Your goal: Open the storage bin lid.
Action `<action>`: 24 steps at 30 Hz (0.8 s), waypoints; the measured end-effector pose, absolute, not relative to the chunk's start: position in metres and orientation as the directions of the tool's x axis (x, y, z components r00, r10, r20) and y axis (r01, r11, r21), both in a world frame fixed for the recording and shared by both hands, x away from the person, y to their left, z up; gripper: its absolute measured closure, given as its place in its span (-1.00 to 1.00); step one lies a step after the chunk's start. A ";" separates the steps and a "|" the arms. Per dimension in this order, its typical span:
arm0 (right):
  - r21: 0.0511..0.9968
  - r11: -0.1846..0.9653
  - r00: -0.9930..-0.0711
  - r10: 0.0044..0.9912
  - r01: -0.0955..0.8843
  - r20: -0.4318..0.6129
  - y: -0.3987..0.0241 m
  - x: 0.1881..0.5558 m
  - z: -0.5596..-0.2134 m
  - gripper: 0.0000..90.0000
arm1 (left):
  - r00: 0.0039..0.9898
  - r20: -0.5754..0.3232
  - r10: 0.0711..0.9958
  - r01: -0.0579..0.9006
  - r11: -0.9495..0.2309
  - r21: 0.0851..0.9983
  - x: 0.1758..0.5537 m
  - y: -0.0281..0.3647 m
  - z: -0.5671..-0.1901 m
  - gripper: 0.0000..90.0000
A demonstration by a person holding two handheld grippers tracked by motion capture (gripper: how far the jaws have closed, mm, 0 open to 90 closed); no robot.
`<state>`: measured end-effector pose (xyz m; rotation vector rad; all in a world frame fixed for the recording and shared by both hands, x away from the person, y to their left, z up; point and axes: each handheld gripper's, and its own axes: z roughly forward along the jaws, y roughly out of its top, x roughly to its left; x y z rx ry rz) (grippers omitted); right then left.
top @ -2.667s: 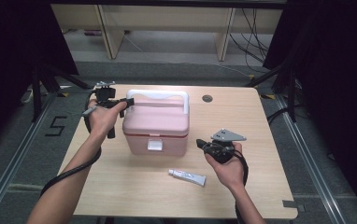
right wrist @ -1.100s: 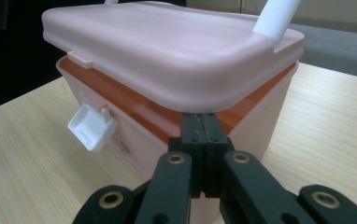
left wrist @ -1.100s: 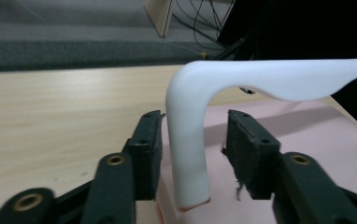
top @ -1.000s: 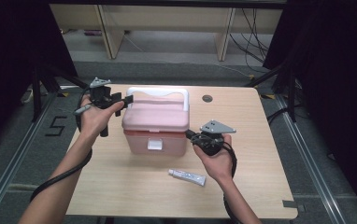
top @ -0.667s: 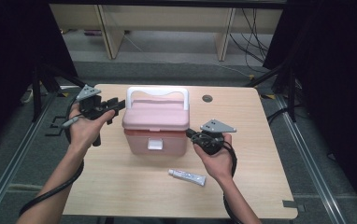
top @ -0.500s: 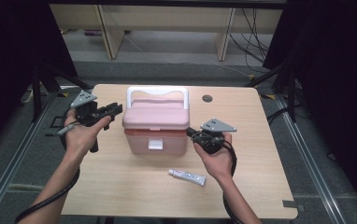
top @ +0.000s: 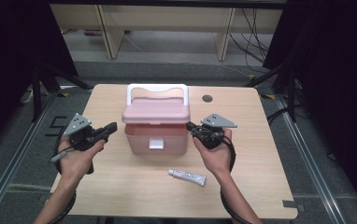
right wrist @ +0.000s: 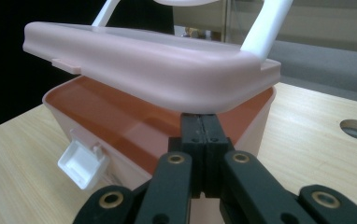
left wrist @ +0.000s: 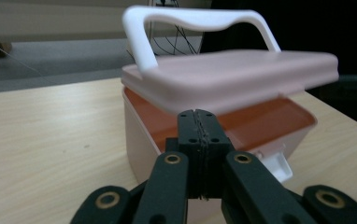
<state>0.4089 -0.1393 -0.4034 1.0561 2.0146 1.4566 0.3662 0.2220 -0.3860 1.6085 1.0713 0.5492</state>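
Pink box [top: 155, 133] with its lid [top: 156, 111] ajar sits between the clenched, empty left gripper [top: 112, 128] and right gripper [top: 189, 125], whose closed tips sit under the lid's edge.

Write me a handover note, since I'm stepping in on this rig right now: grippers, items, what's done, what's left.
Left gripper: shut, empty, left of the pink plastic box with white handle, not touching; its jaws have just been closing on nothing.
Right gripper: shut, tip under the raised pink lid at the box's right side.
White latch hangs open; lid is ajar.
White tube lies on the wooden table in front.
Left, probably: open the lid fully, put the tube inside.
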 end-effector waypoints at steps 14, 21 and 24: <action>0.933 0.137 -0.607 0.788 0.333 0.101 -0.134 0.412 -0.398 1.00 | 0.516 -0.195 0.834 0.382 -0.020 0.924 0.374 0.195 -0.418 1.00; 0.940 0.134 -0.604 0.792 0.315 0.090 -0.133 0.415 -0.394 1.00 | 0.513 -0.146 0.846 0.351 -0.052 0.935 0.383 0.187 -0.424 1.00; 0.941 0.119 -0.595 0.798 0.318 0.100 -0.132 0.416 -0.392 1.00 | 0.504 -0.138 0.852 0.354 -0.058 0.933 0.385 0.186 -0.427 1.00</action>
